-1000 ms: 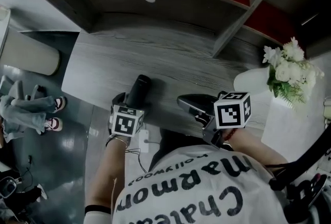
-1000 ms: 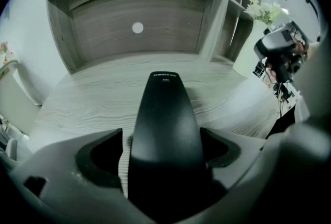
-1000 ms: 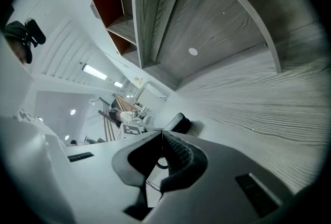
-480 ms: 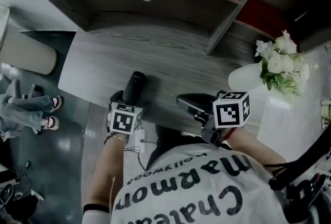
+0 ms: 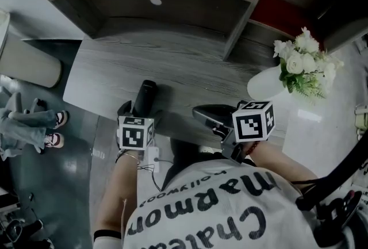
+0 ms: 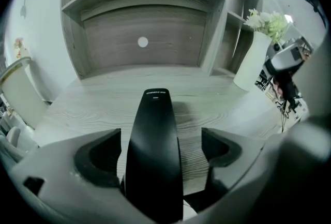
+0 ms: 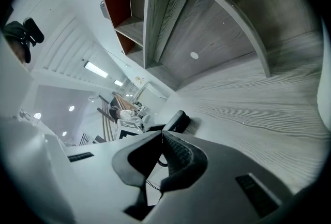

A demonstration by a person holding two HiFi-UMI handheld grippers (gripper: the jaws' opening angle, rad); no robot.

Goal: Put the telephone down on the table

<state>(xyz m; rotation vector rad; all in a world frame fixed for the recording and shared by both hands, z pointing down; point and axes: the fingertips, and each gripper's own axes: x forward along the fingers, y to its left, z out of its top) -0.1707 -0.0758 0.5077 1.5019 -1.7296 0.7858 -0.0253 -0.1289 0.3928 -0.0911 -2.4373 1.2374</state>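
Note:
The black telephone handset [image 5: 144, 98] lies lengthwise on the grey wood table [image 5: 190, 64], near its front edge. In the left gripper view the telephone handset [image 6: 153, 150] runs straight out between the jaws of my left gripper [image 6: 160, 132], its far end resting on the table. The jaws stand apart, and table shows between the handset and the right-hand jaw. My right gripper [image 5: 202, 113] sits to the right of the handset over the table edge. It [image 7: 162, 133] is shut with nothing between its fingers.
A white vase [image 5: 267, 84] of white flowers [image 5: 299, 61] stands at the table's right end. A shelf unit [image 5: 172, 9] with a round hole [image 5: 155, 0] walls the back. Left of the table are a pale chair [image 5: 29, 64] and a person's legs [image 5: 31, 124].
The head view has drifted a little; both grippers and the handset keep their places on the table.

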